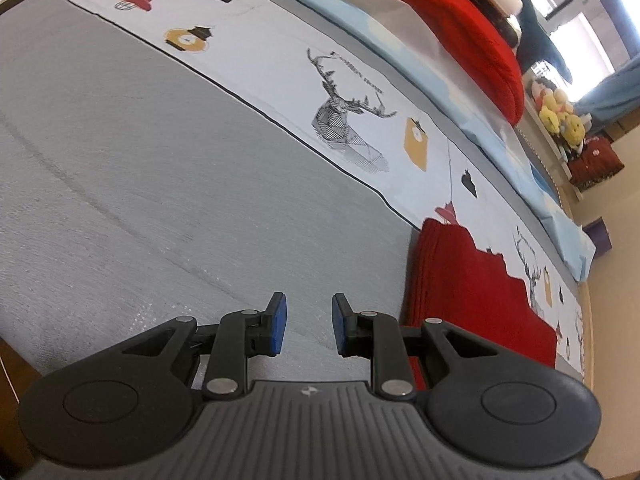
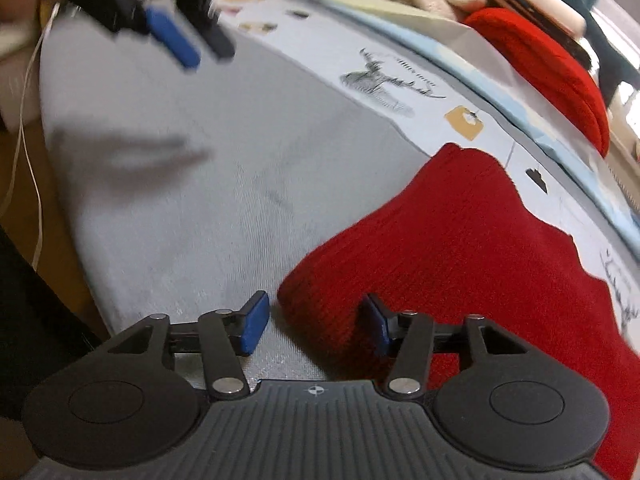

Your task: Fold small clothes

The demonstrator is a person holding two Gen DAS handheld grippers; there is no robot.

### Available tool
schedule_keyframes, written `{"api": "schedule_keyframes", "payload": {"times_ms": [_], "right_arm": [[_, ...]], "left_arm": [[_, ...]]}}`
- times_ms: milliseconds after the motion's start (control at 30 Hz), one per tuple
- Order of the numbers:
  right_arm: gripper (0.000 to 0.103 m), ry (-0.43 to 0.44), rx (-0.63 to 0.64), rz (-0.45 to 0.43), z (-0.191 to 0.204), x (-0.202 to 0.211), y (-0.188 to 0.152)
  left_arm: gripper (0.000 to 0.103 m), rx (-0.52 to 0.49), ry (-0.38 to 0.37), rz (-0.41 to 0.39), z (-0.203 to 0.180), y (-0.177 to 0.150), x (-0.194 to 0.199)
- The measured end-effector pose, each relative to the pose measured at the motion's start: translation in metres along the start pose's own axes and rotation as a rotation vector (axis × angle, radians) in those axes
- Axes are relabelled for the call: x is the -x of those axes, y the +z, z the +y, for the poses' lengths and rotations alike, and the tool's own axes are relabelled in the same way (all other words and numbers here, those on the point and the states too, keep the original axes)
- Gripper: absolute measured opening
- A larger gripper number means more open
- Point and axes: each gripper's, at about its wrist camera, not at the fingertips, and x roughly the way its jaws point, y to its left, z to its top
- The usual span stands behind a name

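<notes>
Left gripper (image 1: 309, 324) above bare grey bedspread (image 1: 160, 168), jaws parted a little, nothing between them. Right gripper (image 2: 316, 324) jaws about half open, straddling the near corner of the folded red knit garment (image 2: 460, 248), pads not pressing it. The garment lies across the bedspread's printed border (image 1: 360, 92), toward its right end.

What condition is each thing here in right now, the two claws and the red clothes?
Left claw: open, empty, over the grey bedspread.
Right claw: open, astride the corner of the red knit.
Red knit: folded, lying flat on the bed.
Second red knit: folded, at the far side beside a heap of other clothes.
</notes>
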Motion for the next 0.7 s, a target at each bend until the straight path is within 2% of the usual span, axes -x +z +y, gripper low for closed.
{"api": "schedule_keyframes", "payload": {"times_ms": [133, 200, 233, 300, 400, 567, 600, 700], "right_arm": [[0.058, -0.061, 0.094, -0.014, 0.013, -0.006, -0.003], [0.048, -0.090, 0.106, -0.020, 0.014, -0.009, -0.001], [0.046, -0.097, 0.110, -0.021, 0.014, -0.010, -0.001], [0.031, -0.099, 0.115, -0.028, 0.015, -0.010, 0.000], [0.021, -0.114, 0.121, -0.042, 0.016, -0.007, 0.005], [0.018, -0.170, 0.101, -0.106, 0.023, 0.021, 0.028], [0.018, -0.166, 0.085, -0.122, 0.023, 0.028, 0.033], [0.018, -0.083, 0.015, -0.161, 0.021, 0.047, 0.043]], "left_arm": [[0.026, 0.017, -0.009, -0.008, 0.007, 0.006, 0.001], [0.026, 0.018, -0.010, -0.012, 0.008, 0.008, 0.002], [0.026, 0.019, -0.009, -0.014, 0.009, 0.009, 0.002], [0.026, 0.023, -0.009, -0.015, 0.011, 0.010, 0.003], [0.026, 0.027, -0.007, -0.017, 0.013, 0.011, 0.003], [0.026, 0.027, 0.007, -0.017, 0.016, 0.012, 0.004], [0.026, 0.028, 0.011, -0.016, 0.016, 0.011, 0.004], [0.026, 0.021, 0.030, -0.009, 0.013, 0.009, 0.002]]}}
